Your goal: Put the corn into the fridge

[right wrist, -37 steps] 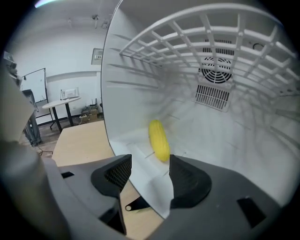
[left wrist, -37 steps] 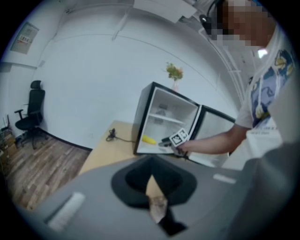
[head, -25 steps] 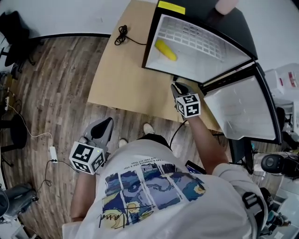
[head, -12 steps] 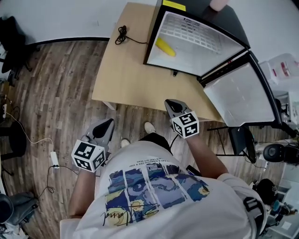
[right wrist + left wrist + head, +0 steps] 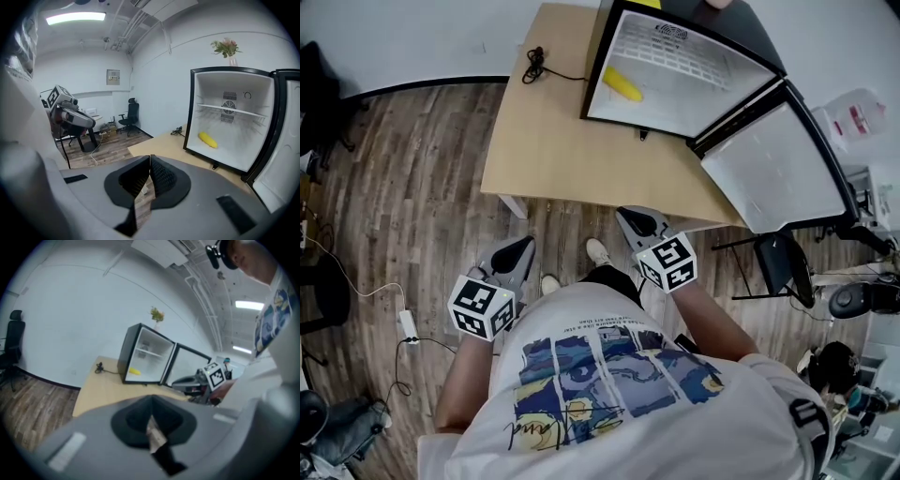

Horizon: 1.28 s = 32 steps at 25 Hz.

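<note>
Two grey handheld grippers are held before the light wooden tabletop (image 5: 553, 141). Left gripper (image 5: 514, 258): fingers closed, nothing between them. The yellow corn cob (image 5: 619, 84) lies inside the black, white-lined mini fridge (image 5: 694, 89) (left side of its floor) on the tabletop. Right gripper (image 5: 639, 225): fingers closed, empty. Fridge door (image 5: 773, 169): wide open.

No text is legible. The script (image 5: 546, 433) on the shirt (image 5: 675, 412), the red label (image 5: 861, 119) on the container (image 5: 844, 101) and the wall plaque (image 5: 112, 76) are too blurred to read. The left gripper (image 5: 523, 247) and right gripper (image 5: 627, 217) bear only square markers.
</note>
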Available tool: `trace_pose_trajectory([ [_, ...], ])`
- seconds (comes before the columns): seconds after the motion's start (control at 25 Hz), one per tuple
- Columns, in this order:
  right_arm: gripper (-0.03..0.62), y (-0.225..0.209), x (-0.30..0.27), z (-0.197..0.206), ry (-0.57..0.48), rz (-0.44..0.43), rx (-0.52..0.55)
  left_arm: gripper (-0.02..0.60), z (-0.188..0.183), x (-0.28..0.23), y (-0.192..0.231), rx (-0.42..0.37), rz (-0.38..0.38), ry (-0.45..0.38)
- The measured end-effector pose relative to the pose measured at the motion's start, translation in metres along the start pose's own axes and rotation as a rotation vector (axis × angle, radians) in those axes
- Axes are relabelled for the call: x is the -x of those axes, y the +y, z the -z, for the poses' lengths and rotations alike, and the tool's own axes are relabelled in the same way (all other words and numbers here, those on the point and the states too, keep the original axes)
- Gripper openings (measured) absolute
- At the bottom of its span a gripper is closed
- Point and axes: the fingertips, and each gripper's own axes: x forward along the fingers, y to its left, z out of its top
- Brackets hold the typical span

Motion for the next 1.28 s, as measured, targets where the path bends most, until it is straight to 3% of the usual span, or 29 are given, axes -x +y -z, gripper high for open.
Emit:
trace_pose_trajectory([
  [1.28,0.012,0.029,0.002,-0.016,-0.035,-0.022,0.032,0.009,0.016,0.025,0.002,0.013,-0.021,-0.02],
])
